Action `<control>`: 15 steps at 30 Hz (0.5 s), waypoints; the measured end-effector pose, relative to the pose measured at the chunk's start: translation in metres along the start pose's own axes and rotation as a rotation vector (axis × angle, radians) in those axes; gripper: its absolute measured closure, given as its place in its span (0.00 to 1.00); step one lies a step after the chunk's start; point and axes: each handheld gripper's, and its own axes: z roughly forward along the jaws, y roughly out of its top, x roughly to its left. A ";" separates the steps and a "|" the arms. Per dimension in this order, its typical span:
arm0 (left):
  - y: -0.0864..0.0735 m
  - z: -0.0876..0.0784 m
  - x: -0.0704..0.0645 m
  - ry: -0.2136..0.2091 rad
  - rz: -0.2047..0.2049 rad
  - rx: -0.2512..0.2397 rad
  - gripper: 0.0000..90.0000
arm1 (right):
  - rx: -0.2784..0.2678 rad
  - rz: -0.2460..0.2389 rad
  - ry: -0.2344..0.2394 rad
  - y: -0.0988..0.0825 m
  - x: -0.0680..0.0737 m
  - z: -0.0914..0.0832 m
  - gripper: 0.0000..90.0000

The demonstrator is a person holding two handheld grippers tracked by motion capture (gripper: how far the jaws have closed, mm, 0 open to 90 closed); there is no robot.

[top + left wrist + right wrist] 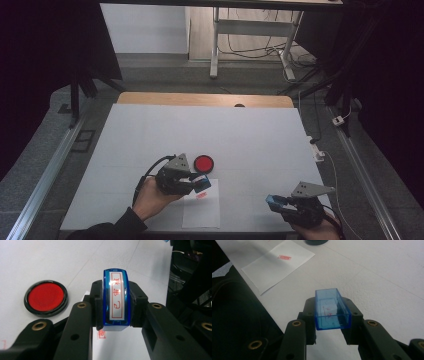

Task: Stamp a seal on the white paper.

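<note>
Hovering stamp (116, 300) clears paper's (201, 210) far edge — open tabletop (260, 140) beyond.

The ink pad (316, 241) is sliced off by the top edge in the right gripper view, just its dark rim peeking in. In the left gripper view, the red print (102, 335) on the paper (117, 345) sits half hidden under the stamp (116, 298), unreadable. From the high view that print (201, 195) is too small to read. The right hand (320, 230) runs off the bottom edge there. The marks inside the blue cap (331, 308) are blurred.
</note>
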 end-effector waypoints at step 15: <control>0.006 -0.027 -0.001 -0.056 0.021 -0.104 0.78 | 0.007 0.003 0.006 0.001 0.000 0.001 0.76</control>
